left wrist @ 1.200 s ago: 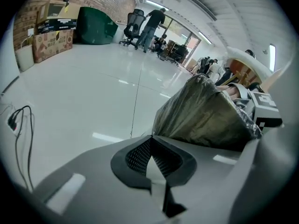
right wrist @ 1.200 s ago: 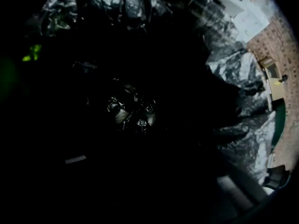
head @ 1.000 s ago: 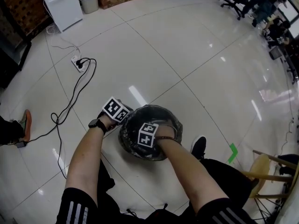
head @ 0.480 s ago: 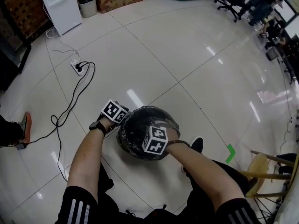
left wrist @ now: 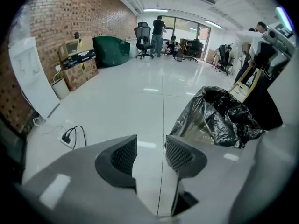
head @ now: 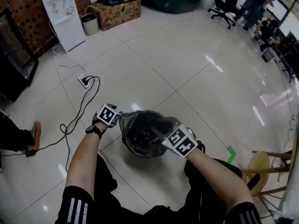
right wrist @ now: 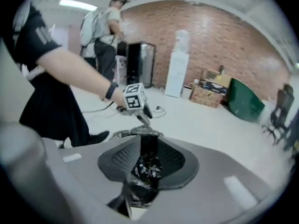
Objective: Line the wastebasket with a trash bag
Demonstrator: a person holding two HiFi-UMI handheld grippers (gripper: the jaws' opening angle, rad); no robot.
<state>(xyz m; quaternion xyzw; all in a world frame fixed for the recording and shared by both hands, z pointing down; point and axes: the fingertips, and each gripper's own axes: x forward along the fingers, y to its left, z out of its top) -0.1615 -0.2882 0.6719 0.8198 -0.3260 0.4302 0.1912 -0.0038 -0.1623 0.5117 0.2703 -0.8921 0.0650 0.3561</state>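
Wastebasket (head: 140,152): stands on the glossy tiled floor (head: 187,69), right in front of the person's knees, between the two forearms.
Trash bag (head: 145,132): black, crinkled plastic. It covers the wastebasket's mouth and drapes down the outside, with a hollow sagging into the middle. In the left gripper view it (left wrist: 224,115) is a rumpled mound off to the right.
Left hand-held gripper (head: 119,120): at the left rim of the wastebasket, just beside the bag. Its jaws (left wrist: 149,155) stand apart and are opening, and only bare floor shows through the gap.
Right hand-held gripper (head: 164,130): at the near right rim, tilted down toward the wastebasket. Its jaws (right wrist: 148,160) are clamped on a bunched fold of the bag (right wrist: 147,167), and the black plastic fills the space between the pads and runs forward from them.
Left wrist: wears a dark watch (head: 93,129).
Power strip and cable (head: 85,80): on the floor to the left, well apart from the wastebasket, with the black cable looping toward the person.
Water dispenser (head: 63,13): white, against the brick wall at the far left, with a small bin (head: 89,23) and a cardboard box (head: 119,8) beside it.
Wooden stool (head: 264,164): at the right edge, near a green tape mark (head: 232,154) on the floor.
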